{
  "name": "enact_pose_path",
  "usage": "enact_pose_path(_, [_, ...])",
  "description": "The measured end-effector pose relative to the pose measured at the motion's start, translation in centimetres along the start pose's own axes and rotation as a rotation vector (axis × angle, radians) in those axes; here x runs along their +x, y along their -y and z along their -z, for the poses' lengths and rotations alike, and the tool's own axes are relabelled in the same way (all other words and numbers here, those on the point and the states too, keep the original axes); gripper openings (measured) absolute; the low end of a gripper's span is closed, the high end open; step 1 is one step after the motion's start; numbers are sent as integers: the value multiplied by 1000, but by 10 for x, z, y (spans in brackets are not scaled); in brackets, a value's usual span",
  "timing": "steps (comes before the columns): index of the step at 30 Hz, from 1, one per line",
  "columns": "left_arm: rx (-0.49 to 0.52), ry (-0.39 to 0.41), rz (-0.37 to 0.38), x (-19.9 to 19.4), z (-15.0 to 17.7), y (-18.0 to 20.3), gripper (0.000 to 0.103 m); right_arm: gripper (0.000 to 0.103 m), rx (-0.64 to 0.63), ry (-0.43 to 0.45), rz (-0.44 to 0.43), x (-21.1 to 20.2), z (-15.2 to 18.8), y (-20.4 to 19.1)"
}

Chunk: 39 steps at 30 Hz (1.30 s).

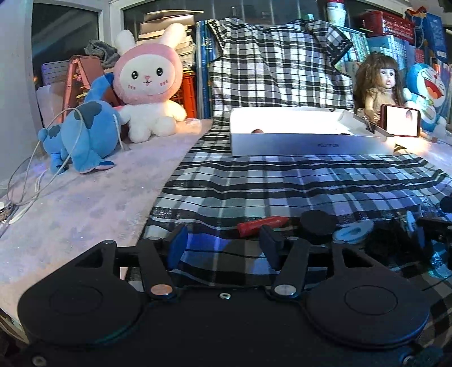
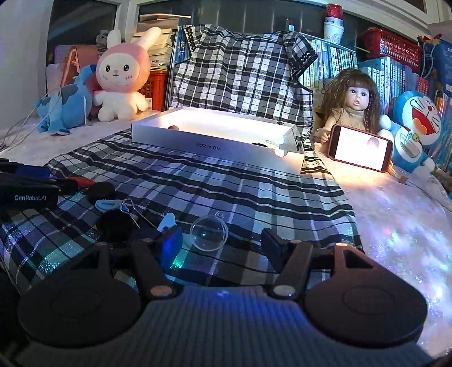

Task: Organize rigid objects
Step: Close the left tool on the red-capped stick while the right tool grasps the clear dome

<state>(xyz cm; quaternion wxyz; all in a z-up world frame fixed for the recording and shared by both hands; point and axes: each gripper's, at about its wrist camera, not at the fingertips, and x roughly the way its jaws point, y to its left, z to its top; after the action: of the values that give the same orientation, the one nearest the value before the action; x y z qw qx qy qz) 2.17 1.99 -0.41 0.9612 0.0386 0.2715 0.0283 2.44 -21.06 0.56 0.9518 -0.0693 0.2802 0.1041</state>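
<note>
While a white box [image 2: 214, 146] waits beyond, the right gripper [image 2: 223, 242] straddles a clear half-sphere [image 2: 208, 234] ungrasped; the left gripper [image 1: 224, 242], jaws parted and empty, nears a red crayon [image 1: 261, 225].

we read "genrobot.ai" in pale letters on the side of the left gripper [image 2: 28, 194], seen at the left edge of the right wrist view. on the front wall of the white box [image 2: 214, 146] we see a line of dark print that stands upside down; it starts "no." and runs on into characters we cannot make out for sure. the same print shows on the box in the left wrist view, too small to read. the red-topped cup [image 2: 334, 26] and the book spines [image 2: 333, 63] carry print we cannot read.
</note>
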Motion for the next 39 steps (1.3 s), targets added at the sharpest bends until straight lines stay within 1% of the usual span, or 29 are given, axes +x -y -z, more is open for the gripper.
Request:
enact_pose_path(5, [-7,-3,-37,5,-3,-7,56,68,16,-3,6,3,0,3])
enact_pose_path(6, [-16,-5,-27,5,-4,-8,56,68,18,-4,5,4,0,4])
enact_pose_path(8, [-28,-5,19,3,-5,-8,57,67,19,-2,6,4,1,4])
enact_pose_path(11, [6,11,52,0,-5,0,61,65,21,-3,7,5,1,5])
enact_pose_path(14, [62,29,62,1,-3,12,62,65,33,-2,6,7,2,4])
enact_pose_path(17, [88,31,71,3,-1,19,62,65,39,4,6,8,3,3])
enact_pose_path(26, [80,32,80,10,-1,20,62,65,43,8,5,8,4,2])
enact_pose_path(28, [79,36,90,10,0,19,58,65,42,8,5,8,4,2])
enact_pose_path(30, [76,37,102,10,0,19,52,64,43,9,5,8,3,2])
enact_pose_path(35, [100,47,104,8,1,25,43,61,47,9,2,8,3,2])
enact_pose_path(39, [123,56,105,6,3,29,43,55,52,10,-4,8,2,0])
